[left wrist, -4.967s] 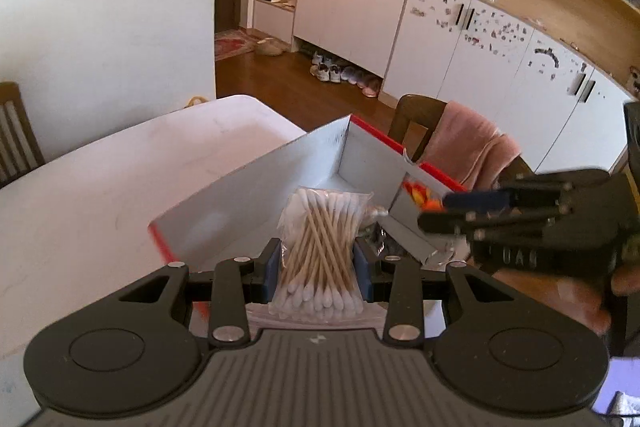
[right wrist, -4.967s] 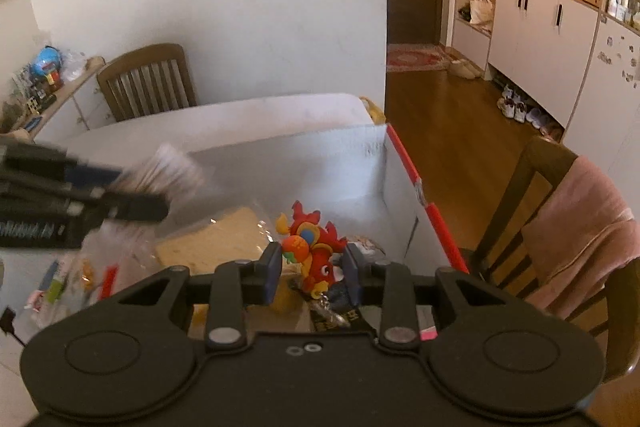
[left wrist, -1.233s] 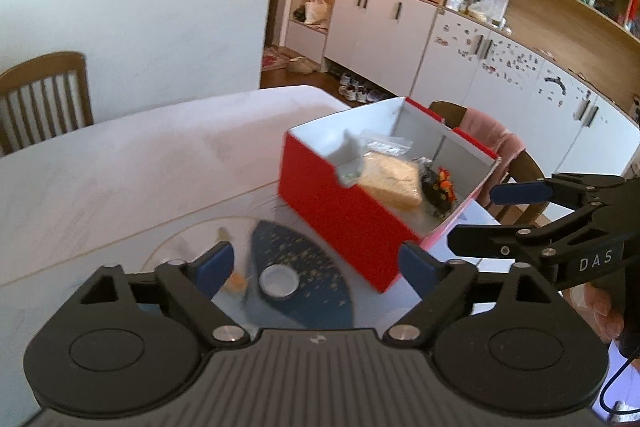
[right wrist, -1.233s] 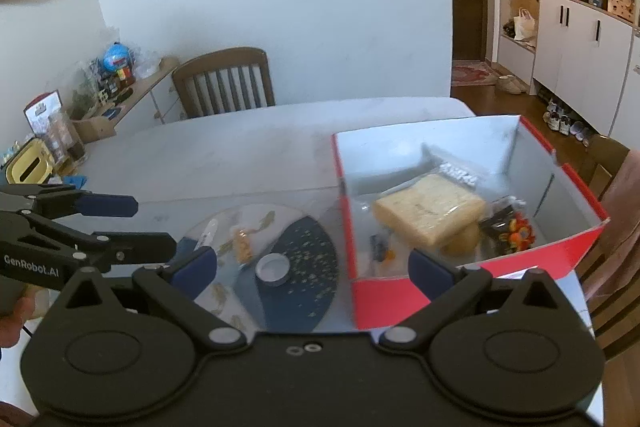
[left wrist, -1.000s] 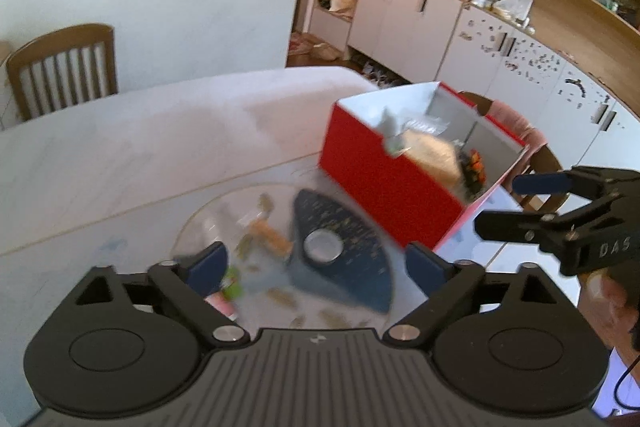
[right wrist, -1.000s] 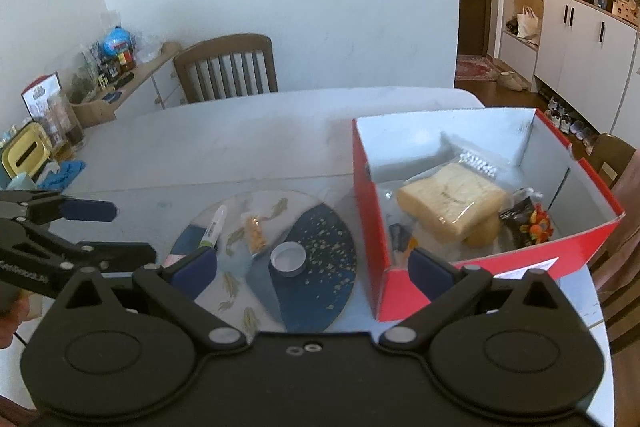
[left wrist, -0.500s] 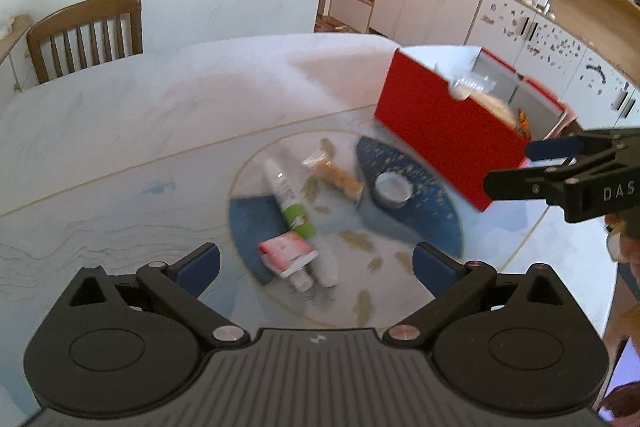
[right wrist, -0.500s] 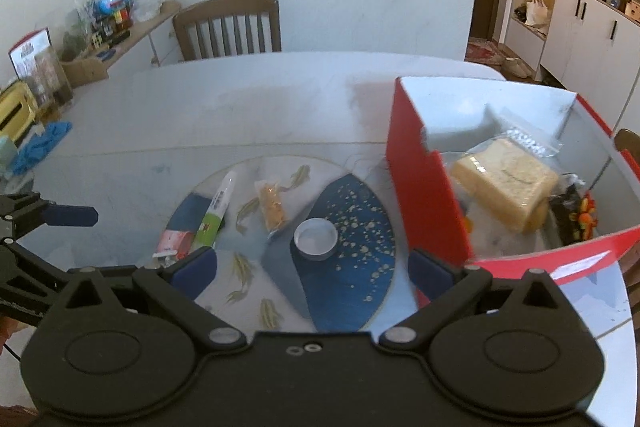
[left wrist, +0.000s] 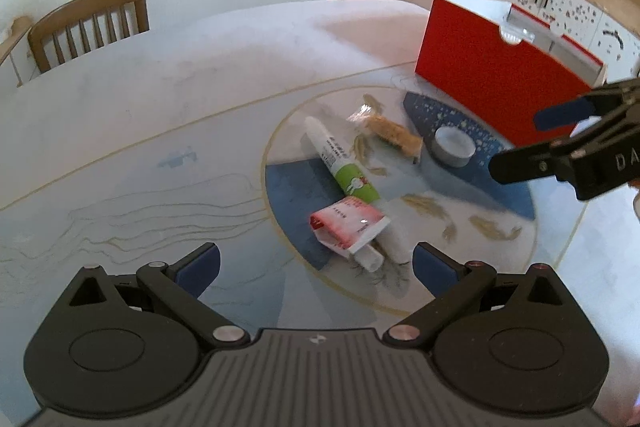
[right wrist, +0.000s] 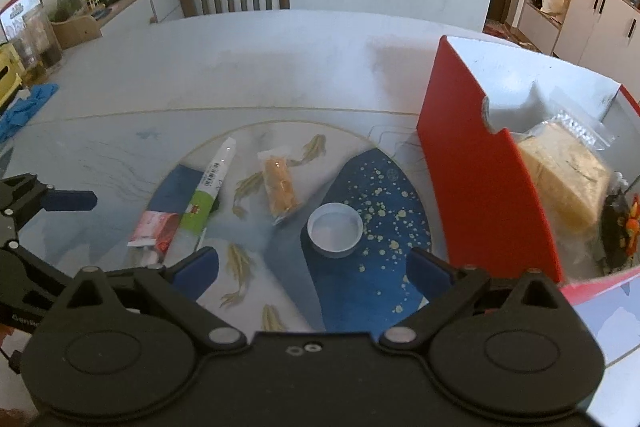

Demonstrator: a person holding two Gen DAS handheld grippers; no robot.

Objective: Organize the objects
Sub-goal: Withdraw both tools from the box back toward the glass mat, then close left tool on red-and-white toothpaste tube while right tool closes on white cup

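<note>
Both grippers are hanging with jaws spread wide, holding nothing, above the loose items that look to be waiting to go into the red box (right wrist: pixel 480 163). Taking that box as landmark and going left to right in the right wrist view: the left gripper (right wrist: pixel 44 219) is sitting farthest out from the box, well apart from it; then the pink-red packet (right wrist: pixel 154 229) is lying touching the green-and-white tube (right wrist: pixel 208 187), both well left of the box; the wrapped snack (right wrist: pixel 280 189) is lying between tube and box; the white cap (right wrist: pixel 335 229) is sitting near the box's red wall; the right gripper (right wrist: pixel 312 263) is hovering just short of that cap, likely lining up for it. The box is standing open-topped on the tabletop (right wrist: pixel 224 63), probably so items drop in from above. Only the right wrist view is showing the box's contents, a bagged yellowish block (right wrist: pixel 564 175) and a dark orange-trimmed toy (right wrist: pixel 618 227); the left wrist view is giving just the red outer wall (left wrist: pixel 492 87). The left wrist view, though, is showing the packet (left wrist: pixel 348 223) overlapping a second whitish tube (left wrist: pixel 370 255) under it, with the left gripper (left wrist: pixel 316 261) straddling that pile, and the right gripper (left wrist: pixel 532 143) hovering in front of the box.
</note>
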